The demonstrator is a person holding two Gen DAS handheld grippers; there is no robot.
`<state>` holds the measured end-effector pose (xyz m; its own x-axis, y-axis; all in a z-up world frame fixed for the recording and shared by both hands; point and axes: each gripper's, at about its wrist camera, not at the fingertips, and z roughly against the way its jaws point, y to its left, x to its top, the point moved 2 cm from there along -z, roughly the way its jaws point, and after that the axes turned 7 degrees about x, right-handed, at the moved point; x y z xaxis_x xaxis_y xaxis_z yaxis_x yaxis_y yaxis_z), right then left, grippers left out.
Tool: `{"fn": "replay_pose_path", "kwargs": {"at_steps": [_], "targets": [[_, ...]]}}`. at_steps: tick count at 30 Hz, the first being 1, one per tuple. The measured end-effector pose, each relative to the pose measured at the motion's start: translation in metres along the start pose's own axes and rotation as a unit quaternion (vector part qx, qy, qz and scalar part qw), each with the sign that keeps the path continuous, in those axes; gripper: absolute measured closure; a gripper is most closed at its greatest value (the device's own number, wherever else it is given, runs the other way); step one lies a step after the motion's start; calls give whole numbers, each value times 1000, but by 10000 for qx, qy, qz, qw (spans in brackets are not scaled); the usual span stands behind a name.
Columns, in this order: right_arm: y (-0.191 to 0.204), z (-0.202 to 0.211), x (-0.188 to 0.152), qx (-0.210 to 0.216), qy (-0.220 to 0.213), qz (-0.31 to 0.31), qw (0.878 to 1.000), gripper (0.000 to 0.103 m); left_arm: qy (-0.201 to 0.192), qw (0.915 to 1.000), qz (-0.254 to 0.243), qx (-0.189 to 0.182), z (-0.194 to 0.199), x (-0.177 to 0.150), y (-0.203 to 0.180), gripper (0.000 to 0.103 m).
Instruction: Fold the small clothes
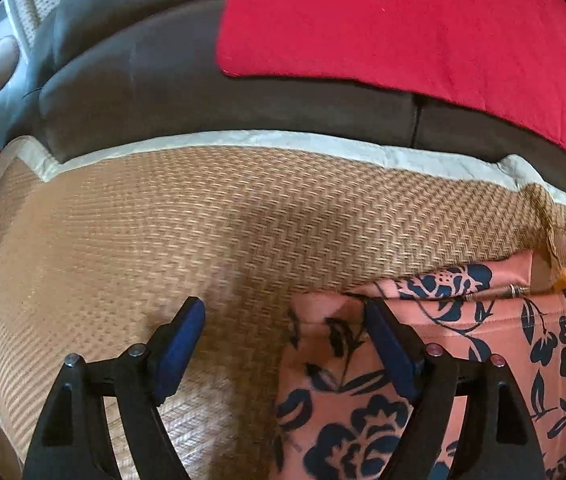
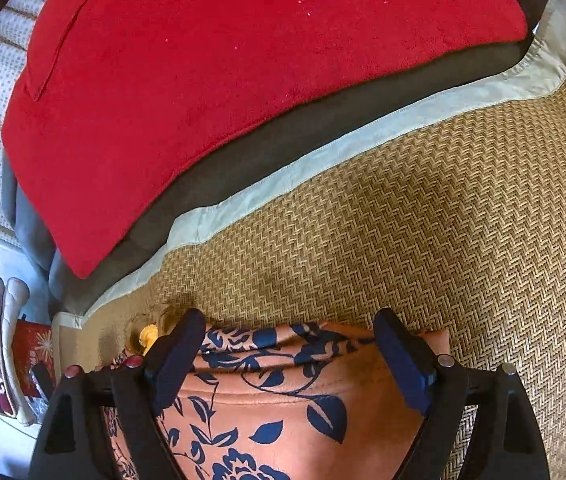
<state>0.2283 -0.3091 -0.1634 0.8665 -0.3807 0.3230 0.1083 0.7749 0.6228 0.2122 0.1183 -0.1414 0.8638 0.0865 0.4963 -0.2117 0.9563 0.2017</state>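
Note:
A salmon garment with a dark blue flower print (image 1: 483,340) lies folded on a woven straw mat (image 1: 163,220). In the left wrist view it fills the lower right. My left gripper (image 1: 283,312) is open, its right finger over the garment's left edge and its left finger over bare mat, with nothing pinched. In the right wrist view the garment (image 2: 283,392) lies below and between the wide-open fingers of my right gripper (image 2: 287,320), which hovers over its far folded edge without pressing on it.
The mat (image 2: 443,220) has a pale cloth border (image 2: 283,176). Beyond it lies a dark grey cushion (image 1: 203,100) under a red blanket (image 2: 243,60). A small brown and yellow item (image 2: 149,336) sits at the garment's far corner. Household clutter stands at the far left (image 2: 7,360).

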Motion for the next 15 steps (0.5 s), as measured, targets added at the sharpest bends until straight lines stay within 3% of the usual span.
{"fn": "replay_pose_path", "kwargs": {"at_steps": [4,8,11,15], "targets": [[12,58,-23,-14,-480,226,9986,14,-617,9980,81,-72,52,-18,14,20],[29,105,-91,61,-600,573,9965,14,-1017,9942,177,-293,106,-57,21,19],[28,127,-149,52,-555,686,9961,12,-1080,9927,114,-516,127,-82,16,20],[11,130,-203,18,-401,452,9982,12,-908,9921,-14,-865,145,-122,-7,19]]}}
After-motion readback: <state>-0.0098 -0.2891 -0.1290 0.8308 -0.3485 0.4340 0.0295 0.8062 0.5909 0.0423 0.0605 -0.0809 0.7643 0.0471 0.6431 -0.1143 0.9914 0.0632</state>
